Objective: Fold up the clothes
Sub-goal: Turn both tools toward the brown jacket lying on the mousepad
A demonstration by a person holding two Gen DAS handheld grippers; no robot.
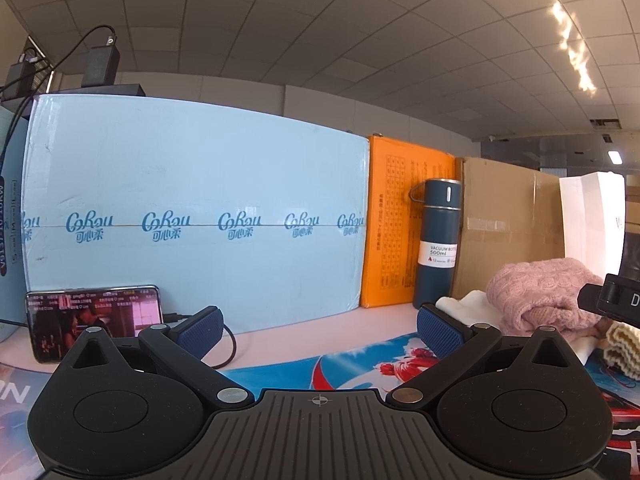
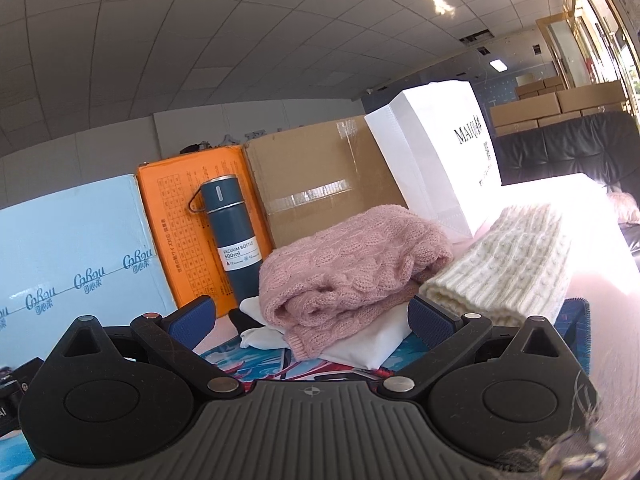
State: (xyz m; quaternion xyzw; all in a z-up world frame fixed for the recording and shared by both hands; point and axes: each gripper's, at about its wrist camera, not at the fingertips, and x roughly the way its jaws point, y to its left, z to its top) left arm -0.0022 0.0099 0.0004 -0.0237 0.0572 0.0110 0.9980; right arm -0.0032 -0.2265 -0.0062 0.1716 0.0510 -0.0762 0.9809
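A pale pink tabletop (image 1: 280,344) with a printed blue mat (image 1: 352,364) lay under a tiled ceiling, boxes lined along its far edge. The left gripper (image 1: 318,326) hovered level over the mat, its blue-padded jaws spread wide with nothing between them. The right gripper (image 2: 310,318) was likewise released and empty, aimed at the clothes and held low just short of them.

The pink knit sweater (image 2: 352,256) sat folded directly ahead of the right gripper, its long axis running left to right, rolled edge toward the camera. It rested on a white garment (image 2: 372,340). A cream ribbed knit (image 2: 512,264) lay touching the sweater's right side, its long axis angling away to the right; its far end was washed out by glare, so possibly longer. Behind the sweater's left end stood an upright blue vacuum bottle (image 2: 230,240), against an orange box (image 2: 172,216). A brown carton (image 2: 320,176) and white bag (image 2: 436,160) rose behind the sweater; a light blue box (image 1: 192,216) and a phone (image 1: 94,322) stood well left.
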